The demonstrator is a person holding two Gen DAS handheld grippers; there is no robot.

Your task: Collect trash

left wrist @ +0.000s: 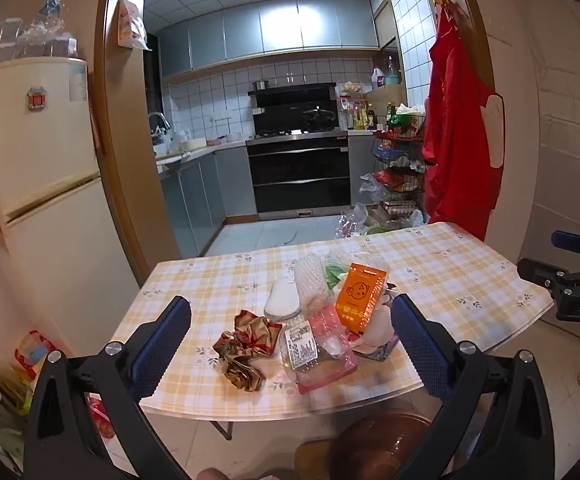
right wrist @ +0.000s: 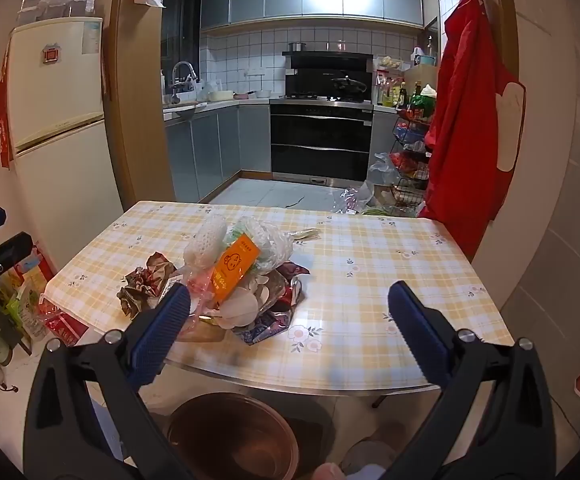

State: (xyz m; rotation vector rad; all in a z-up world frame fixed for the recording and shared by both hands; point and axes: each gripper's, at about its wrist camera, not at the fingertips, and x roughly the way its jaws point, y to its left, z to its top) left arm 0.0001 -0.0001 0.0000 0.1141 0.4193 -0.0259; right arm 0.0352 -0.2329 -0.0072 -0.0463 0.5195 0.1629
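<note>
A pile of trash lies on the yellow checked table (left wrist: 442, 264) (right wrist: 370, 248): an orange packet (left wrist: 360, 297) (right wrist: 234, 266), a crumpled brown and red wrapper (left wrist: 248, 350) (right wrist: 142, 284), a pink plastic bag with a label (left wrist: 318, 352), white foam netting (left wrist: 310, 280) (right wrist: 206, 240) and white scraps (right wrist: 242, 304). My left gripper (left wrist: 290, 328) is open and empty, held above the near table edge with the pile between its fingers. My right gripper (right wrist: 290, 312) is open and empty, to the right of the pile. A brown round bin (left wrist: 382, 440) (right wrist: 230, 436) stands on the floor below the table edge.
A cream fridge (left wrist: 42, 168) (right wrist: 58, 120) stands at the left. A red apron (left wrist: 458, 132) (right wrist: 466, 120) hangs at the right doorway. A wire rack with bags (left wrist: 398, 176) (right wrist: 410, 160) stands beyond the table. The kitchen with an oven (left wrist: 298, 176) (right wrist: 322, 140) lies behind.
</note>
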